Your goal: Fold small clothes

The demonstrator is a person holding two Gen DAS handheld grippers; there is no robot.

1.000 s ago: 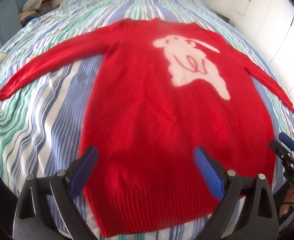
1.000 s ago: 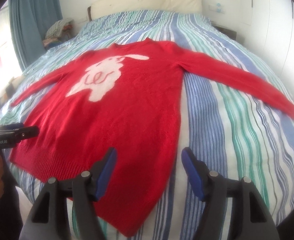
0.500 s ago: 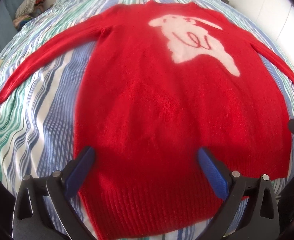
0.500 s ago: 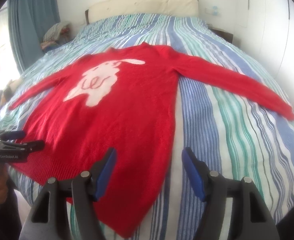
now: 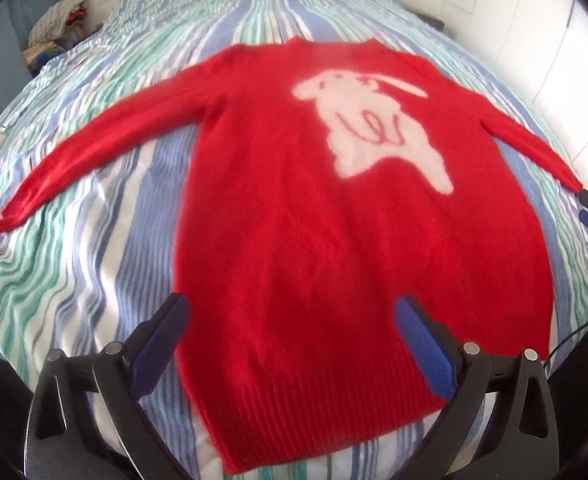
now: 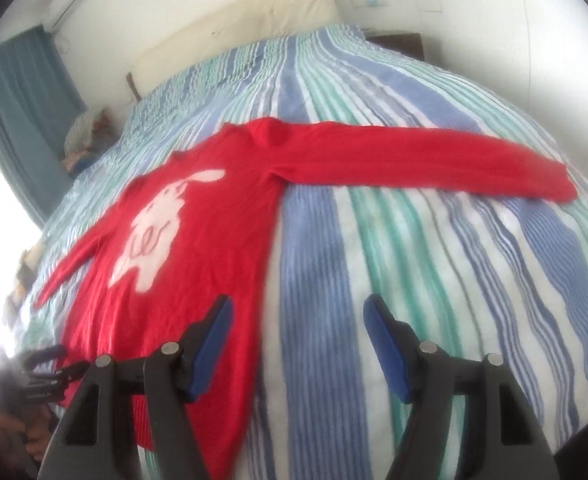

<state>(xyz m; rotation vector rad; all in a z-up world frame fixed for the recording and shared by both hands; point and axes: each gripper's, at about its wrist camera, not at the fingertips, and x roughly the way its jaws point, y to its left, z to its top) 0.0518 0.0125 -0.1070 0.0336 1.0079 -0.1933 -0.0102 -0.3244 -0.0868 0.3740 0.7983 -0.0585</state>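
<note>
We saw the red sweater's (image 6: pixel 198 264) right sleeve (image 6: pixel 434 160) stretched crosswise ahead of the right gripper (image 6: pixel 298 344), nearer than the left gripper (image 5: pixel 294 344); both wide, empty.

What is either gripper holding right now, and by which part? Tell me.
Nothing is held. The left gripper and the right gripper are both open above the red sweater, which lies flat on the striped bedspread.
</note>
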